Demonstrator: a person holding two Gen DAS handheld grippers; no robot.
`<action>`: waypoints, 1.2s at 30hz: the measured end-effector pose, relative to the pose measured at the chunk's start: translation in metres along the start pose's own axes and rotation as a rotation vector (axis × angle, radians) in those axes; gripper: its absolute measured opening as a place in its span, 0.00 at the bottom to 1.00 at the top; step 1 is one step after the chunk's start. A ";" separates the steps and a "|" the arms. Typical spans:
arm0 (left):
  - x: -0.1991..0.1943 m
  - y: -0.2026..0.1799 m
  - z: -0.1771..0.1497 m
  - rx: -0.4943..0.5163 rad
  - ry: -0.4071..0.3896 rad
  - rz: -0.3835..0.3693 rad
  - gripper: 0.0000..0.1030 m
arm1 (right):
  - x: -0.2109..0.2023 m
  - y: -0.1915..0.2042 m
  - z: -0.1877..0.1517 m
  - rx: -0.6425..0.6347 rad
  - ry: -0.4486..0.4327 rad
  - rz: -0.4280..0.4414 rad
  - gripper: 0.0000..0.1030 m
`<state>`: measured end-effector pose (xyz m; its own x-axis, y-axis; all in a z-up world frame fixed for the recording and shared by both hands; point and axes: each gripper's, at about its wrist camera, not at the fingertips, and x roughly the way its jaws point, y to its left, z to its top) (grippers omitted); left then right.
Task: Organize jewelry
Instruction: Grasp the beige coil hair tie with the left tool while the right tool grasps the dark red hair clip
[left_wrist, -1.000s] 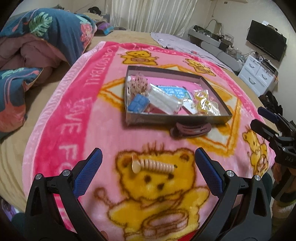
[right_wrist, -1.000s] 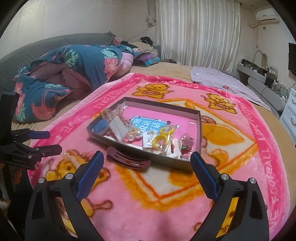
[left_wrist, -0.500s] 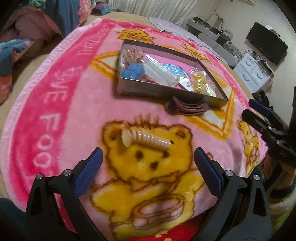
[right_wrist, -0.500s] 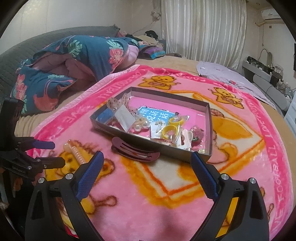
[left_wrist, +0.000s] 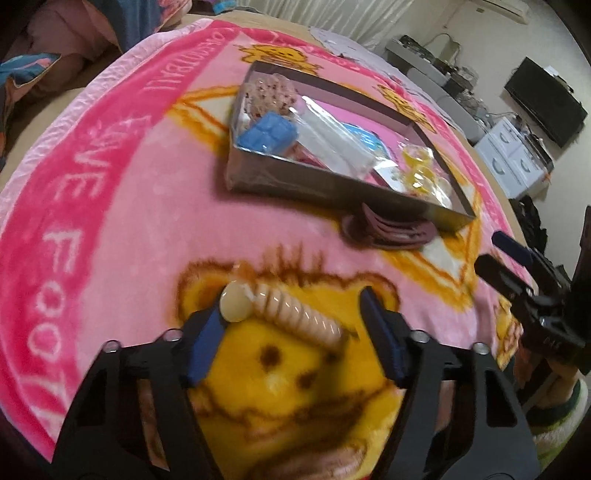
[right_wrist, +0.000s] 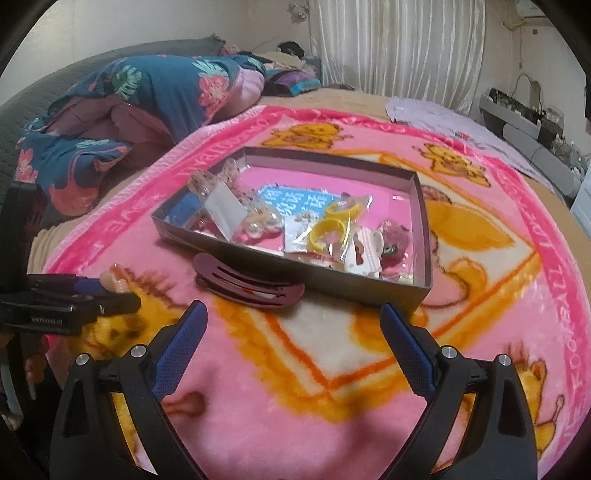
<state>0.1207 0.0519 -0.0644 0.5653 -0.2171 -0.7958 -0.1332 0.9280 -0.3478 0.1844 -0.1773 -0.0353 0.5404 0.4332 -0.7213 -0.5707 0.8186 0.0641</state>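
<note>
Beige hair clip (left_wrist: 284, 314) between left claw (left_wrist: 291, 314) fingers; right view mostly hides it.

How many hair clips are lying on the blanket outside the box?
2. The beige hair clip lies between the left gripper fingers, on the yellow bear. The dark red hair clip lies against the box front wall. More may be hidden inside the box.
</note>
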 end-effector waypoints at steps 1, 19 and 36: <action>0.003 0.002 0.003 -0.001 -0.001 0.007 0.48 | 0.004 -0.001 0.000 0.008 0.006 0.006 0.91; -0.014 0.019 0.007 0.033 -0.068 0.033 0.22 | 0.061 0.023 0.000 0.172 0.096 0.011 0.91; -0.026 0.025 0.009 0.023 -0.091 -0.010 0.22 | 0.084 0.043 0.011 0.223 0.048 -0.059 0.82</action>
<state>0.1104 0.0836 -0.0477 0.6384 -0.1992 -0.7435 -0.1090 0.9328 -0.3436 0.2121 -0.1016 -0.0855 0.5358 0.3679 -0.7600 -0.3852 0.9075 0.1676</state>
